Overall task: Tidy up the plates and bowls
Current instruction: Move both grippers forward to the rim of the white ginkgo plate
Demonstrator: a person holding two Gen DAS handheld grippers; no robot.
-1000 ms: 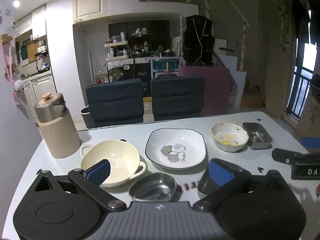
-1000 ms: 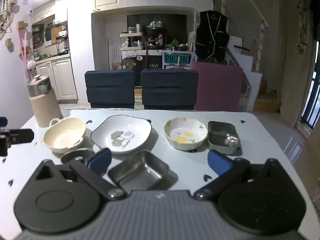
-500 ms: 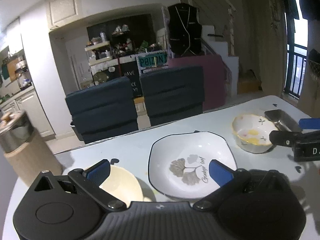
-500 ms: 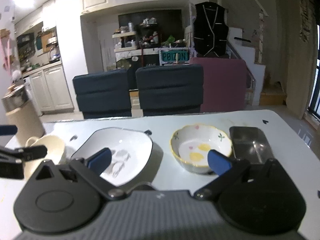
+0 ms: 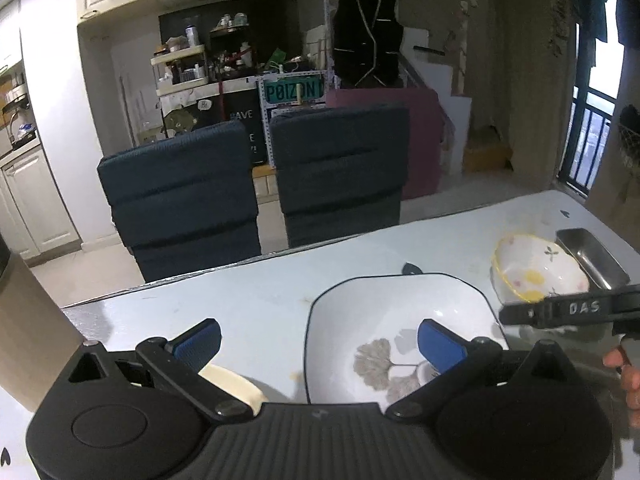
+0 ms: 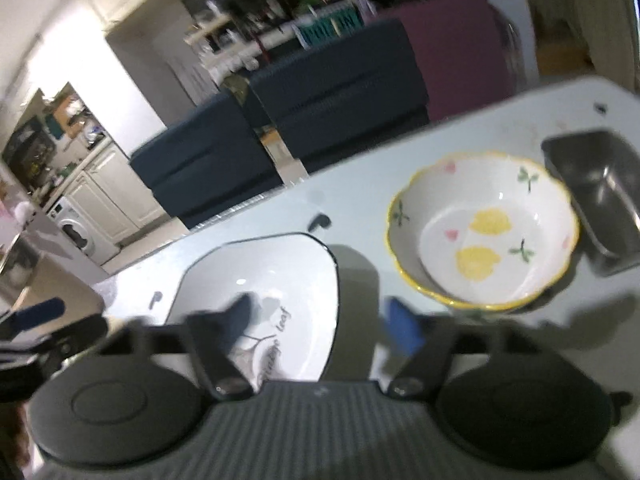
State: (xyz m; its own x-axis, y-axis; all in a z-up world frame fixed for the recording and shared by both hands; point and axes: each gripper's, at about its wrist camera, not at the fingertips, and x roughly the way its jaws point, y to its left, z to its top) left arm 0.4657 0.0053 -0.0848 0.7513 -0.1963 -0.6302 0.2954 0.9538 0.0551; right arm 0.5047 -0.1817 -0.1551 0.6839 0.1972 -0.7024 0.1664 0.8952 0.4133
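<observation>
A white square plate (image 5: pixel 384 312) with a grey leaf print lies on the pale table (image 5: pixel 248 300). My left gripper (image 5: pixel 318 344) is open, its right finger over the plate's middle and its left finger above a cream bowl (image 5: pixel 236 384). My right gripper (image 6: pixel 320 324) is tilted and blurred, and its jaws are closing. The plate's (image 6: pixel 280 272) right rim lies between them, and neither pad touches it. A yellow-rimmed flowered bowl (image 6: pixel 484 232) sits to the right, also visible in the left wrist view (image 5: pixel 536 276). The right gripper (image 5: pixel 560 312) shows at that view's right edge.
A steel tray (image 6: pixel 600 192) stands right of the flowered bowl. A beige canister (image 5: pixel 24 320) stands at the table's left end. Two dark blue chairs (image 5: pixel 180 184) line the far edge. A hand (image 5: pixel 628 376) shows at the right edge. My left gripper (image 6: pixel 40 316) appears at the far left.
Both grippers have come forward and down over the leaf plate. The right one has rolled and its jaws have narrowed. The small steel dishes near the front have dropped out of view.
</observation>
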